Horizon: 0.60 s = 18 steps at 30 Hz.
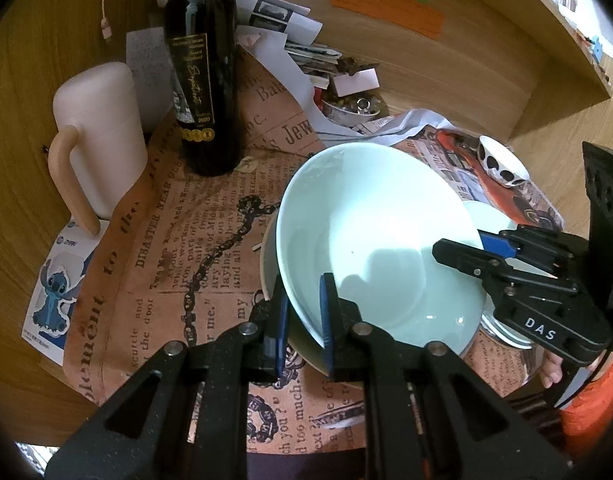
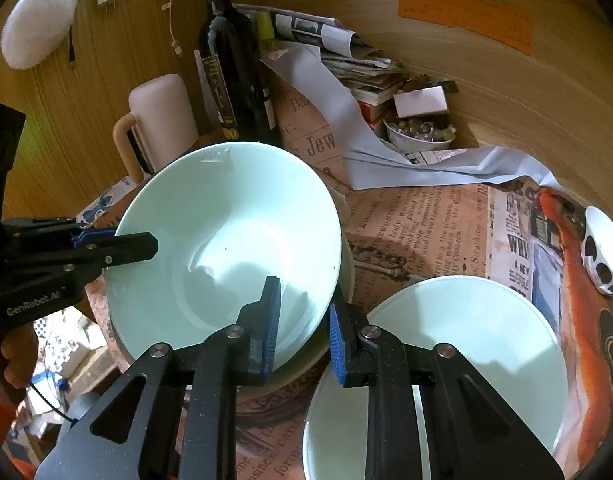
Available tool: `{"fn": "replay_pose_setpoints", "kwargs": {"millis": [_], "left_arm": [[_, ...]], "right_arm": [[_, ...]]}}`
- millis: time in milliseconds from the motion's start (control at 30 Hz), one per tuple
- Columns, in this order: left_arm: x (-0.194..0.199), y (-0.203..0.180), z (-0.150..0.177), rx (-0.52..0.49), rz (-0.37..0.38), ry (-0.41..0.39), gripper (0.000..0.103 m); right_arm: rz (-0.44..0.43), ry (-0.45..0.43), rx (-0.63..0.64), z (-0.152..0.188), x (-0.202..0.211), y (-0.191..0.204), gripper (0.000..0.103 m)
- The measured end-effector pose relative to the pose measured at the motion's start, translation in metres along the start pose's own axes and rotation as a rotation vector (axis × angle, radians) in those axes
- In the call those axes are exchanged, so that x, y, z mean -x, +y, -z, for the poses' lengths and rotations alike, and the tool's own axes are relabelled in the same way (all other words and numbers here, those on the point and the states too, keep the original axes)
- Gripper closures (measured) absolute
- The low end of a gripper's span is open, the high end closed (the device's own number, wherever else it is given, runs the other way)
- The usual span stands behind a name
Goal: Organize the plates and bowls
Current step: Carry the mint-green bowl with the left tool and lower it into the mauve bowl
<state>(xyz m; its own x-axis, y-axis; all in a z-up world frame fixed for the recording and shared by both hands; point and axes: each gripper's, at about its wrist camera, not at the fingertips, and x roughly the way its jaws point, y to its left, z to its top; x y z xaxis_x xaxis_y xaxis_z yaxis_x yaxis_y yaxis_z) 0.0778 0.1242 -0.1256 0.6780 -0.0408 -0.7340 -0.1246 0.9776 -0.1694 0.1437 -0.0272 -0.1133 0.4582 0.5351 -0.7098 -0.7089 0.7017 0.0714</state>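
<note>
A pale green bowl [image 1: 378, 232] [image 2: 226, 232] rests tilted inside a cream bowl [image 1: 267, 256] [image 2: 348, 264] on the newspaper-print cloth. My left gripper [image 1: 302, 320] is shut on the green bowl's near rim, one blue pad inside and one outside. On the opposite rim my right gripper [image 2: 304, 332] is shut the same way. Each gripper appears in the other's view: the right gripper [image 1: 466, 244] at the right, the left gripper [image 2: 118, 240] at the left. A pale green plate [image 2: 466, 340] [image 1: 490, 216] lies beside the bowls under the right gripper.
A dark wine bottle [image 1: 202, 80] [image 2: 230, 80] and a pink jug [image 1: 102, 132] [image 2: 162, 116] stand behind the bowls. A small black-spotted bowl [image 1: 502, 164] [image 2: 602, 256] sits at the far right. A trinket bowl [image 2: 418, 132] and stacked papers [image 2: 346, 48] crowd the back wall.
</note>
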Motion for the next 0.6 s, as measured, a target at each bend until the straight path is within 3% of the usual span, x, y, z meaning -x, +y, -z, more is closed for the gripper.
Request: {"fn": "replay_pose_setpoints", "kwargs": {"millis": [600], "left_arm": [[-0.0077,0.0019,-0.0041,-0.006,0.002,0.034,0.087]], "right_arm": [[0.055,-0.016,0.015,-0.0046,0.006,-0.0005,0.082]]}}
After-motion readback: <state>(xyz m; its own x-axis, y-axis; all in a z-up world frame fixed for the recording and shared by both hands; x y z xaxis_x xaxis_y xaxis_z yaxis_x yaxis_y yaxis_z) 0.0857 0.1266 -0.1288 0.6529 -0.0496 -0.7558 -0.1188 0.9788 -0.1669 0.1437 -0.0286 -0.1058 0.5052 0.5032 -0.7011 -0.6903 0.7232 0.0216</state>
